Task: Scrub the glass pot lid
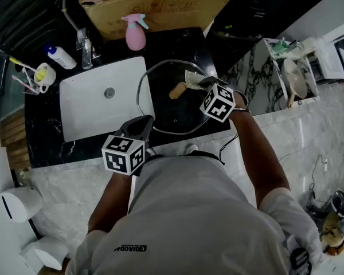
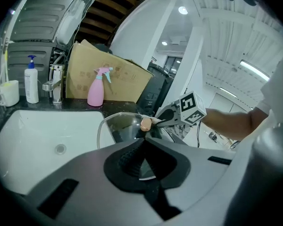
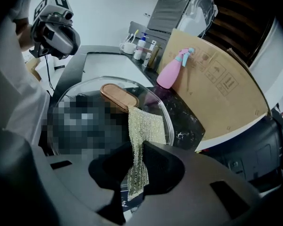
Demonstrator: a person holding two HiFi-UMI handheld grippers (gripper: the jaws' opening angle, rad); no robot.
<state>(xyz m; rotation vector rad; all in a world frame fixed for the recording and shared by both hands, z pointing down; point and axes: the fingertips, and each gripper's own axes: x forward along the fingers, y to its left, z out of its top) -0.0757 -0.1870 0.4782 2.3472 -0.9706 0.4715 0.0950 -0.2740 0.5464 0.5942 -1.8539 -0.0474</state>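
The glass pot lid (image 1: 160,105) lies on the black counter right of the sink, its wooden knob (image 1: 178,90) on top. My left gripper (image 1: 144,122) is at the lid's near left rim and its jaws are shut on that rim (image 2: 120,128). My right gripper (image 1: 199,83) reaches in from the right, shut on a golden mesh scrub cloth (image 1: 192,77). In the right gripper view the cloth (image 3: 142,128) drapes from the jaws (image 3: 136,173) across the glass up to the knob (image 3: 119,95). A mosaic patch hides part of the lid there.
A white sink (image 1: 92,105) with a faucet (image 1: 85,47) is to the left of the lid. Behind stand a pink spray bottle (image 1: 135,32), a cardboard box (image 1: 155,7), a white soap bottle (image 1: 60,57) and a mug of brushes (image 1: 43,73).
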